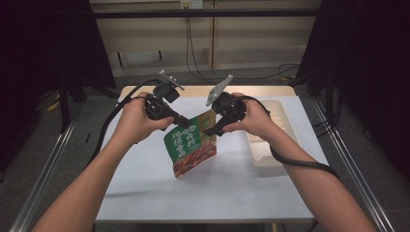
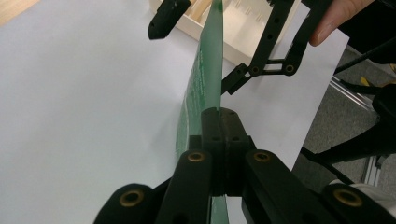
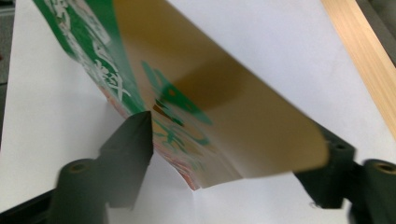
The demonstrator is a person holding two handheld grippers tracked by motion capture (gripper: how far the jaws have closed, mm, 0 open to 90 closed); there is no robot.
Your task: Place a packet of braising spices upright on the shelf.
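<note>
Snack pouch (image 1: pixel 190 146) hung in the air between both grippers, clear of the white worktop (image 1: pixel 145 183). Left gripper (image 2: pixel 219 135) was clamped fully closed on the pouch's top edge, carrying its weight, which left the far corner free. Right gripper (image 3: pixel 233 140) had its jaws spread wide either side of that corner, not yet pinching; probably lining up a second hold. A white tray (image 1: pixel 285 121) sat just beyond the right gripper.

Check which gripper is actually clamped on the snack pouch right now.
The left gripper: its jaws are pressed shut on the green pouch edge. The right gripper stands open, jaws either side of the pouch.
</note>
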